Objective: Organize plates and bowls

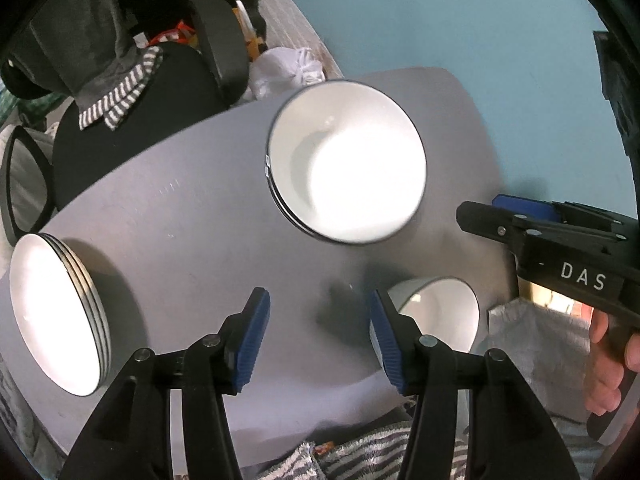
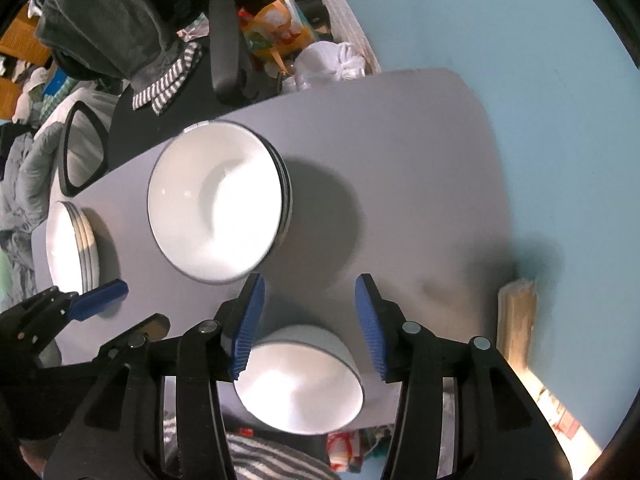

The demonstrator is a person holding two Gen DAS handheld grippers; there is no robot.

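Note:
A grey table (image 1: 192, 224) carries white, dark-rimmed dishes. A stack of plates (image 1: 56, 316) sits at its left end, also in the right wrist view (image 2: 68, 248). A stack of wide bowls (image 1: 348, 164) stands mid-table (image 2: 216, 204). One smaller bowl (image 1: 440, 316) stands alone near the front edge (image 2: 300, 388). My left gripper (image 1: 318, 300) hangs open over bare table between the plates and the small bowl, holding nothing. My right gripper (image 2: 310, 284) points down, open, above the small bowl, its blue pads (image 2: 370, 320) clear of the rim. Each gripper shows in the other's view (image 1: 480, 210) (image 2: 132, 308).
A black office chair (image 1: 132, 120) draped with a striped cloth (image 1: 120, 100) stands beyond the table's far edge. A white tied bag (image 1: 288, 68) lies behind it. A striped towel (image 1: 360, 456) hangs at the near edge. A hand (image 1: 608, 364) holds the right gripper. A wooden block (image 2: 516, 320) sits beside the table.

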